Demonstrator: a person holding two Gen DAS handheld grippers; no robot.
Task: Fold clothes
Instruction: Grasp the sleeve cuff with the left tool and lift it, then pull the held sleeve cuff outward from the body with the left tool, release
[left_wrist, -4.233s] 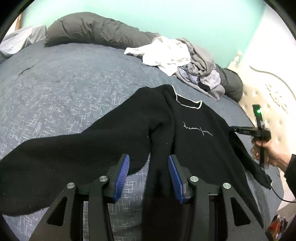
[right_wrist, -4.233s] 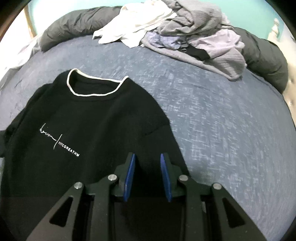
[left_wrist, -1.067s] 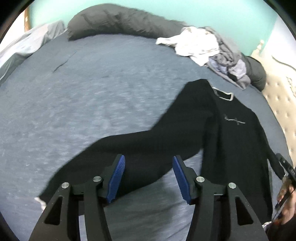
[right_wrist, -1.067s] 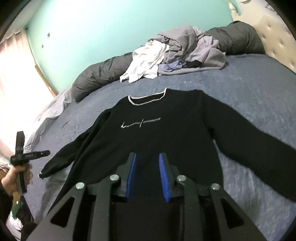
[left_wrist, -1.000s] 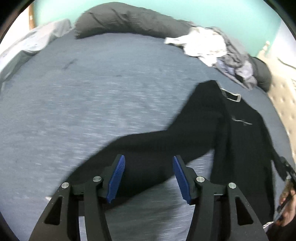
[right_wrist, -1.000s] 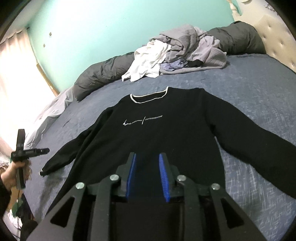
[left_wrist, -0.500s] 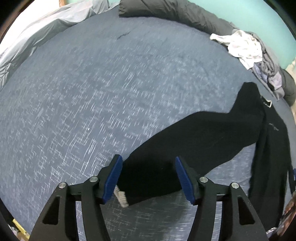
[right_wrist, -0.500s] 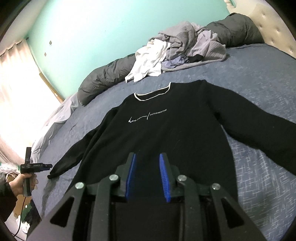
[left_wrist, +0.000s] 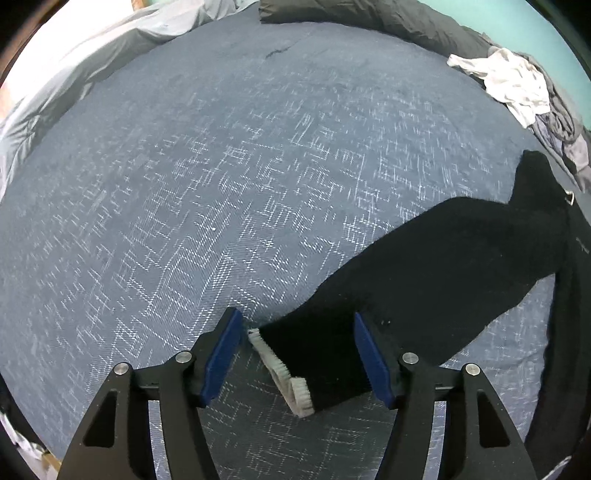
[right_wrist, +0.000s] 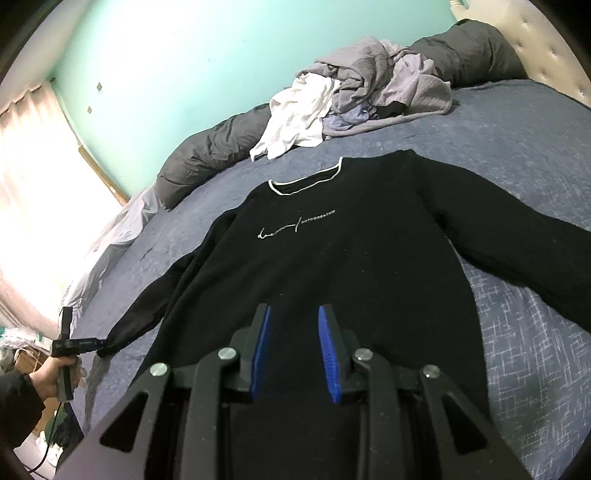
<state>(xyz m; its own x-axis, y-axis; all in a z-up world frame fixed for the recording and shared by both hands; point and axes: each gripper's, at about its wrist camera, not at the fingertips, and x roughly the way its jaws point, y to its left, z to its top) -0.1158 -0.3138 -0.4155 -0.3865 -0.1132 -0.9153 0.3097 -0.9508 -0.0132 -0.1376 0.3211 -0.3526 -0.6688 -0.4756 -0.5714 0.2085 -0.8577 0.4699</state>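
Note:
A black sweater (right_wrist: 332, 258) with a white-edged neck lies face up and spread out on the blue bed cover (left_wrist: 221, 184). Its left sleeve (left_wrist: 443, 266) runs out to a pale ribbed cuff (left_wrist: 280, 365). My left gripper (left_wrist: 295, 317) points steeply down over that cuff. Its jaws are closing with the cuff between them, and a gap still shows at the left pad. In the right wrist view the left gripper (right_wrist: 98, 345) sits at the sleeve's end, held by a hand (right_wrist: 55, 373). My right gripper (right_wrist: 294, 312) hovers over the sweater's lower body, its jaws narrowly apart and nothing pinched.
A heap of white and grey clothes (right_wrist: 362, 92) lies at the head of the bed, beside a dark grey rolled duvet (right_wrist: 207, 155). A tufted headboard (right_wrist: 546, 55) stands at the right. A pale sheet (left_wrist: 74, 74) hangs along the bed's left edge, near bright curtains.
My left gripper has slid out along the sleeve and dropped lower, so the cuff now lies between its jaws. The right gripper has stayed over the sweater's body.

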